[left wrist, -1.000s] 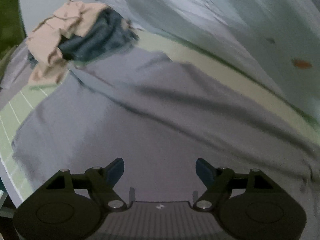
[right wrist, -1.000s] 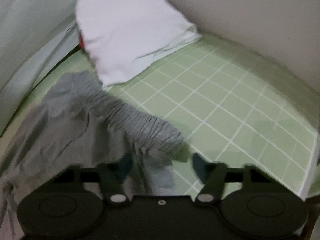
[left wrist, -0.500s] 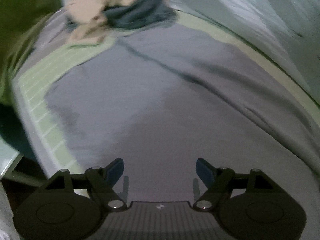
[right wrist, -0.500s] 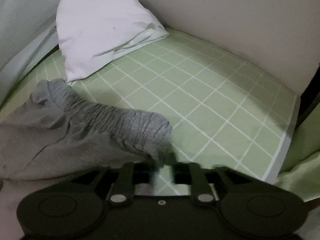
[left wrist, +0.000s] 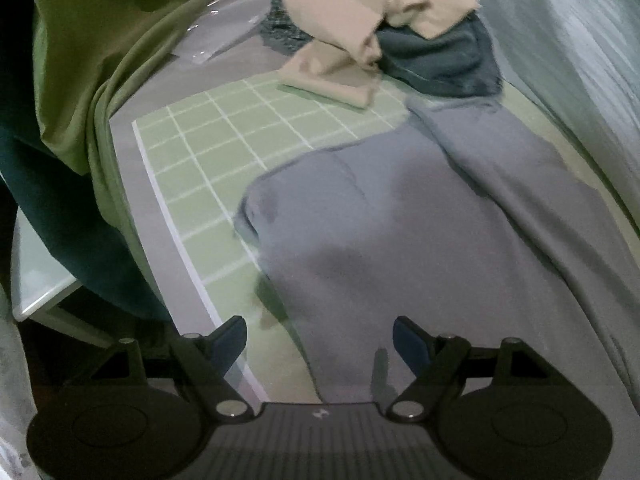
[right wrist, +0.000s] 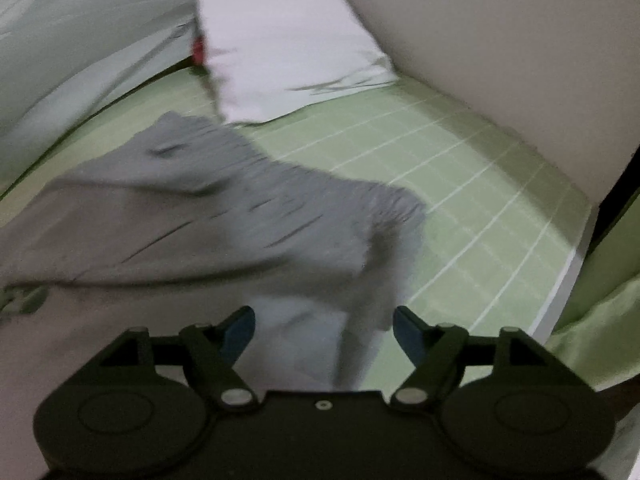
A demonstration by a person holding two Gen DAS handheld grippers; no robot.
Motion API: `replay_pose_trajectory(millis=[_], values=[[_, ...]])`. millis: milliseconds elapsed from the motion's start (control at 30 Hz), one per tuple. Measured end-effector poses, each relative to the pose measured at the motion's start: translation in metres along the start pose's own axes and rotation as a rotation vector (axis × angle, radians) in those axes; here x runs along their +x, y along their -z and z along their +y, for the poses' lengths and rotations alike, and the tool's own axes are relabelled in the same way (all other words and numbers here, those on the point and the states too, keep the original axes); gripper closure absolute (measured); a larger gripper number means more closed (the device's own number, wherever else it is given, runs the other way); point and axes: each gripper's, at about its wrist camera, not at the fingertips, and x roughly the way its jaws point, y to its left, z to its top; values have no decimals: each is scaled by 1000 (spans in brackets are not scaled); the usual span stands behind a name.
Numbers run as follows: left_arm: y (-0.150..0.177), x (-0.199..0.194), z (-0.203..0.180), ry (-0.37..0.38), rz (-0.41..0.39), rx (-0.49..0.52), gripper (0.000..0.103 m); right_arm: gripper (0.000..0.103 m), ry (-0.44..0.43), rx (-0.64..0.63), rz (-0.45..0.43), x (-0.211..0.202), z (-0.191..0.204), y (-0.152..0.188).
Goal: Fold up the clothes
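The setting is a home bedroom. The work surface is a bed covered by a green sheet with a white grid (left wrist: 208,148). A white pillow (right wrist: 288,44) lies at its head against a plain beige headboard (right wrist: 500,52). Loose clothes are piled at the foot: a beige garment (left wrist: 360,28) over a dark blue one (left wrist: 440,60). Green drapery (left wrist: 104,48) hangs beside the bed.

Bed w/ green grid-pattern sheet (left wrist: 208,148). On it: grey trousers (left wrist: 400,240) spread flat, gathered waistband (right wrist: 304,184) twd the white pillow (right wrist: 280,40); beige garment (left wrist: 360,20) atop dark blue one (left wrist: 440,60) at far end.
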Motion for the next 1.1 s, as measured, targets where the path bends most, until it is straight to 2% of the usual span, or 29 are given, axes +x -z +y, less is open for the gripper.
replay_pose_trajectory(millis=[233, 267, 333, 367, 400, 433, 533, 667, 767, 833, 900, 933, 1000, 1100], values=[[-28, 19, 21, 19, -13, 36, 25, 25, -24, -21, 1, -25, 46, 36], [-31, 21, 24, 26, -13, 40, 29, 25, -27, -19, 2, -28, 52, 40], [-35, 24, 29, 43, -14, 55, 47, 25, -38, -16, 5, -34, 66, 49], [-36, 26, 31, 52, -16, 64, 66, 25, -45, -20, 7, -36, 74, 54], [-37, 26, 33, 63, -21, 75, 94, 25, -51, -28, 8, -38, 81, 58], [-37, 26, 35, 80, -26, 90, 101, 25, -58, -38, 9, -40, 89, 63], [-39, 20, 43, 96, -61, 119, 100, 25, -77, -71, 15, -44, 110, 74], [-45, 13, 62, 59, -102, 117, 100, 25, -94, -102, 23, -46, 126, 78], [-51, 17, 79, 23, -85, 95, 99, 25, -104, -124, 26, -48, 137, 80], [-52, 17, 84, 20, -80, 90, 94, 25, -110, -139, 28, -49, 144, 82], [-53, 15, 85, 23, -84, 93, 67, 25, -117, -154, 30, -51, 151, 83], [-53, 13, 83, 29, -92, 99, 60, 25, -120, -161, 30, -51, 154, 83], [-56, 7, 76, 39, -122, 115, 37, 24, -123, -163, 25, -51, 157, 80], [-58, 2, 58, 56, -154, 156, 31, 18, -139, -166, 2, -52, 160, 73]])
